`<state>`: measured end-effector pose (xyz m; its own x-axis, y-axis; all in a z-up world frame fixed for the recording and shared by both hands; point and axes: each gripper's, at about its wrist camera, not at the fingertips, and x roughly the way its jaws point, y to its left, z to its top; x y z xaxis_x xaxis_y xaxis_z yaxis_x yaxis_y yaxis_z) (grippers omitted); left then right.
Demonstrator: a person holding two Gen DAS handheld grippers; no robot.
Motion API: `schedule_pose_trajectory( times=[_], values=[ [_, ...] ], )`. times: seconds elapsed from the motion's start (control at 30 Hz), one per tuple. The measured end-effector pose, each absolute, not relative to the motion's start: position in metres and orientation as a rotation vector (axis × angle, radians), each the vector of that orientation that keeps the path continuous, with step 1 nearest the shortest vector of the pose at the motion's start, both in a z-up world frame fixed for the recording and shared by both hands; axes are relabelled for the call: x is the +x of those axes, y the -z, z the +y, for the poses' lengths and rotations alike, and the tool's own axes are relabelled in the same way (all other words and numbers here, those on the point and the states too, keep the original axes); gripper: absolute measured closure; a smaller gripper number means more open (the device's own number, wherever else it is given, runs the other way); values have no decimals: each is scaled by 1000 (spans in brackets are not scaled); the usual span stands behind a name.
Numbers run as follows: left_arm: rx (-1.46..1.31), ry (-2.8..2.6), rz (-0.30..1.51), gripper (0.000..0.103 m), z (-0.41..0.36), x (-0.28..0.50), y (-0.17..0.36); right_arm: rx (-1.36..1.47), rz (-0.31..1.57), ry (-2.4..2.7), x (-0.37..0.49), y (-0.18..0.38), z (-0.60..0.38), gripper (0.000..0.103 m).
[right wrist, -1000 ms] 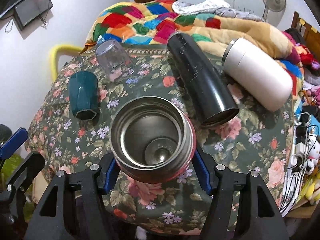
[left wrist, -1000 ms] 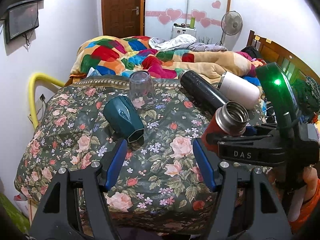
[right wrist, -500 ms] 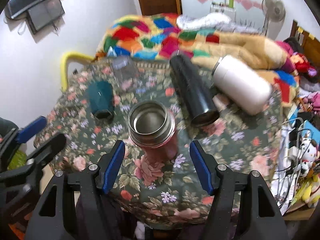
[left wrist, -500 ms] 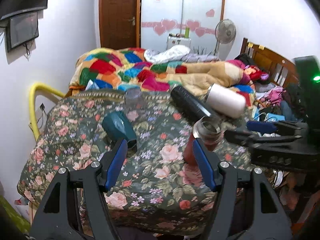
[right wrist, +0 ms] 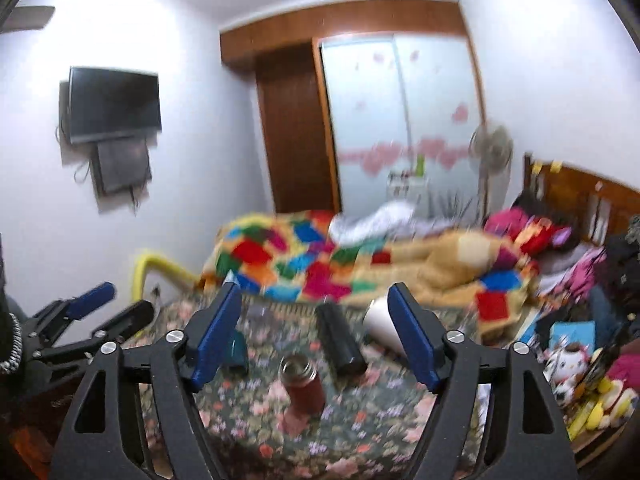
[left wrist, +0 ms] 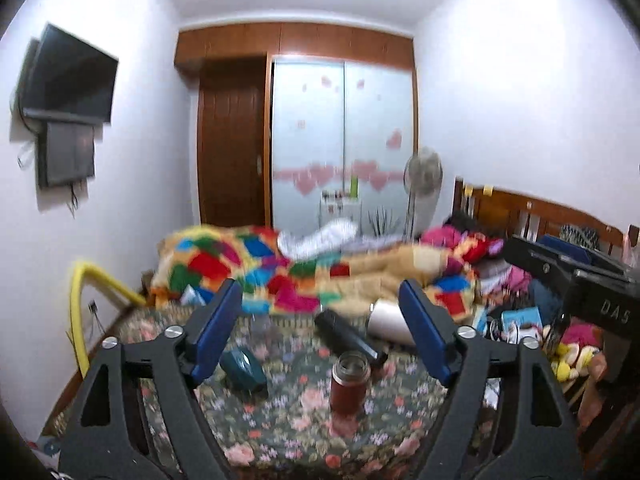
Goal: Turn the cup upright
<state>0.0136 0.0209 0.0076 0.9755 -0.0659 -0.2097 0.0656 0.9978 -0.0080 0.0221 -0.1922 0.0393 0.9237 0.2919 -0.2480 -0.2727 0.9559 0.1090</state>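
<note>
A red steel-rimmed cup (left wrist: 349, 382) stands upright, mouth up, on the floral table (left wrist: 280, 436); it also shows in the right wrist view (right wrist: 302, 387). My left gripper (left wrist: 326, 332) is open and empty, pulled back and raised above the table. My right gripper (right wrist: 316, 334) is open and empty, also back from the cup. The right gripper shows at the right edge of the left wrist view (left wrist: 568, 276); the left gripper shows at the left of the right wrist view (right wrist: 92, 316).
A black flask (left wrist: 346, 338), a white flask (left wrist: 388, 322) and a teal cup (left wrist: 243, 366) lie on their sides on the table. A clear glass (left wrist: 262, 326) stands behind the teal cup. A bed with a patchwork quilt (left wrist: 280, 268) lies beyond; clutter is at the right.
The right gripper opened and let go of the red cup, which now stands upright on the table. Both grippers have drawn back and tilted up, so the table looks farther away.
</note>
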Motion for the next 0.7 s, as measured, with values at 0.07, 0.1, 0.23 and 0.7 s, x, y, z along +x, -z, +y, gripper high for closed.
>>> schedule_pose_trajectory(
  times=[0.07, 0.1, 0.23, 0.7],
  values=[
    [11, 47, 162, 15, 18, -2, -15, 67, 219, -269, 11, -43, -190, 21],
    [13, 38, 146, 12, 17, -8, -17, 62, 189, -254, 3, -46, -189, 19],
    [5, 25, 115, 3, 15, -24, -18, 49, 132, -229, -10, -48, -187, 11],
    [-18, -14, 114, 0, 13, -41, -14, 28, 119, -196, -34, -38, -191, 0]
  ],
)
